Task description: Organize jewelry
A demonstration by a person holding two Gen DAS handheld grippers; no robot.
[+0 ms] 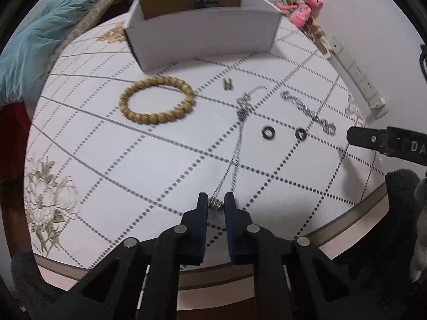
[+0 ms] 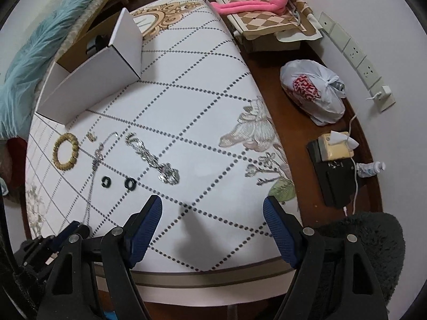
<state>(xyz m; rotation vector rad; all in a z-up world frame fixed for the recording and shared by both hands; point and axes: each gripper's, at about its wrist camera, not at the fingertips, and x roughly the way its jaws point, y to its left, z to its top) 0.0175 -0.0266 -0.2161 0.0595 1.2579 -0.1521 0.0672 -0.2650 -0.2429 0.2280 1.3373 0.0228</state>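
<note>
The left gripper [image 1: 216,203] is closed on the small silver pendant [image 1: 215,202] of a thin chain necklace [image 1: 234,154], pinched between its blue-padded fingertips near the front edge of the worktop [image 1: 149,176]. From the pendant the chain runs away across the white, dotted-line patterned cloth toward the white cardboard box [image 1: 202,40] at the far side, ending in a clasp short of the box.

Taking that box as the landmark: a wooden bead bracelet [image 1: 157,100] lies just in front of its left half. A small letter-shaped charm [image 1: 227,83] sits in front of its right half, beside the necklace's far end. Two black rings [image 1: 268,132] [image 1: 301,134] lie nearer the front than the charm, to the right of the chain and apart from each other. A chunky silver bracelet [image 1: 309,112], blurred, stretches diagonally in front of the box's right corner, beyond the rings.

The right gripper [image 2: 212,210] hangs open above bare cloth, holding nothing, on the near side of the worktop from the box, right of the rings [image 2: 130,183].
</note>
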